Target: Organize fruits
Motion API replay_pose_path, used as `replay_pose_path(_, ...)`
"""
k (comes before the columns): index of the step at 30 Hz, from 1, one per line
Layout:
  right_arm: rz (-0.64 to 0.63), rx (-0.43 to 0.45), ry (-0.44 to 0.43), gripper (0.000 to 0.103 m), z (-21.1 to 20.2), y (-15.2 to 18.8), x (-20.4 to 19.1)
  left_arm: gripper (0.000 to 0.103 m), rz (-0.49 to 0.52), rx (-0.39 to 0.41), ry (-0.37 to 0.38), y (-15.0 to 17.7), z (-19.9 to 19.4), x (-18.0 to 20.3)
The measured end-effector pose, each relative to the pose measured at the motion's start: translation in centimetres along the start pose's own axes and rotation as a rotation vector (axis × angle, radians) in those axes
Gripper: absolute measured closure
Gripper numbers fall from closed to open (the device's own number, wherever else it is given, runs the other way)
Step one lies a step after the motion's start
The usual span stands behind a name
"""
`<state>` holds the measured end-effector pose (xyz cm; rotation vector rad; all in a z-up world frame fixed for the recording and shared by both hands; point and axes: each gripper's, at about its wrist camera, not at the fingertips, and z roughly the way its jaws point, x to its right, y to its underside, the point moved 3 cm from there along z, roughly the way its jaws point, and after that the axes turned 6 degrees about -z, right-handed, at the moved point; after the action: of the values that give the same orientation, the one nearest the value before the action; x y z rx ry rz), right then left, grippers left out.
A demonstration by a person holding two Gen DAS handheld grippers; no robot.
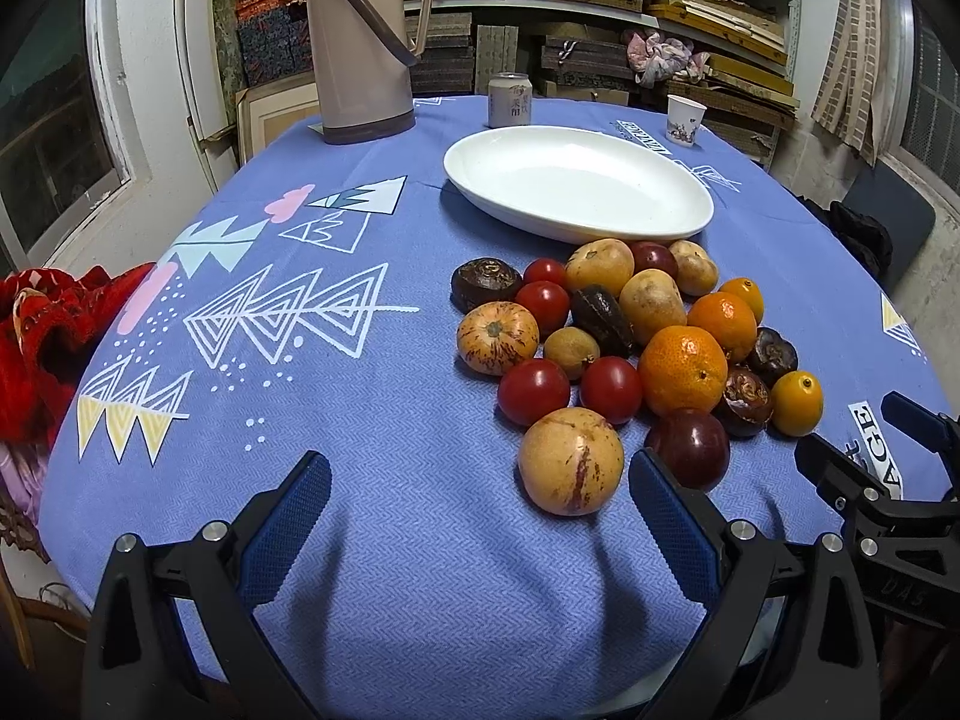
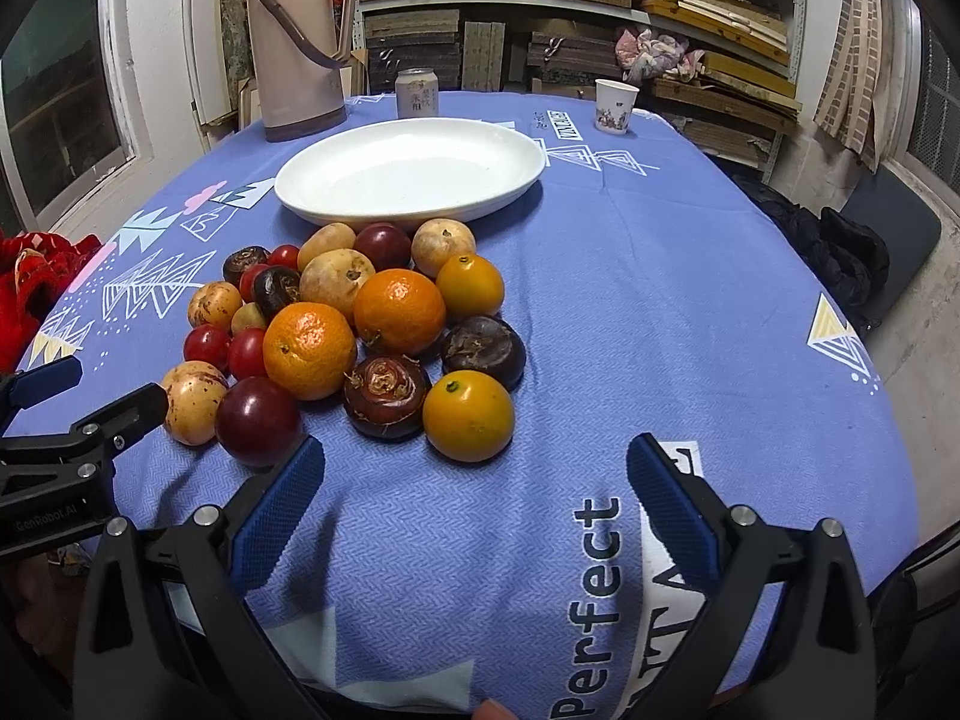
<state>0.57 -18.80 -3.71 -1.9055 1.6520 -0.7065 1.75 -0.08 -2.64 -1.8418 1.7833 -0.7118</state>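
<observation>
Blue cotton tablecloth w/ white triangle print (image 1: pixel 360 510) fills most of both frames; serves as work surface.

Tall beige plastic thermos jug w/ brown strap handle (image 1: pixel 360 42), upper left, well apart from the work; looks parked out of reach.

White oval ceramic platter (image 1: pixel 576 180), upper centre of left view, nothing in it. Sits just beyond the fruit, prob. the destination; no fruit moved yet by the look of it.

Pile of mixed fruit (image 2: pixel 360 324) mid-frame, centre-left in right view: oranges, small red tomatoes, dark plums, brown water chestnuts, pale striped melons, all touching in one loose heap on the cloth, far edge just beside platter rim.

Left gripper (image 1: pixel 480 480): blue pads spread wide, nothing between them, low over cloth at bottom of frame. Nearest piece, the yellow striped melon (image 1: pixel 570 461), sits just ahead, close to the right pad; likely first pick.

Right gripper (image 2: pixel 474 471): also wide, holding nothing, the small yellow-orange citrus (image 2: pixel 468 415) just ahead of the gap.

Silver drink can (image 1: pixel 510 99) and small printed paper cup (image 1: pixel 684 120) at far edge, uninvolved.
</observation>
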Motion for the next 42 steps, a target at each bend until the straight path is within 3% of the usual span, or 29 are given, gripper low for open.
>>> replay_pose_path(42, -0.003, -0.004, -0.005, 0.004, 0.27, 0.21, -0.32, 0.003, -0.001, -0.008, 0.004, 0.39, 0.27, 0.15)
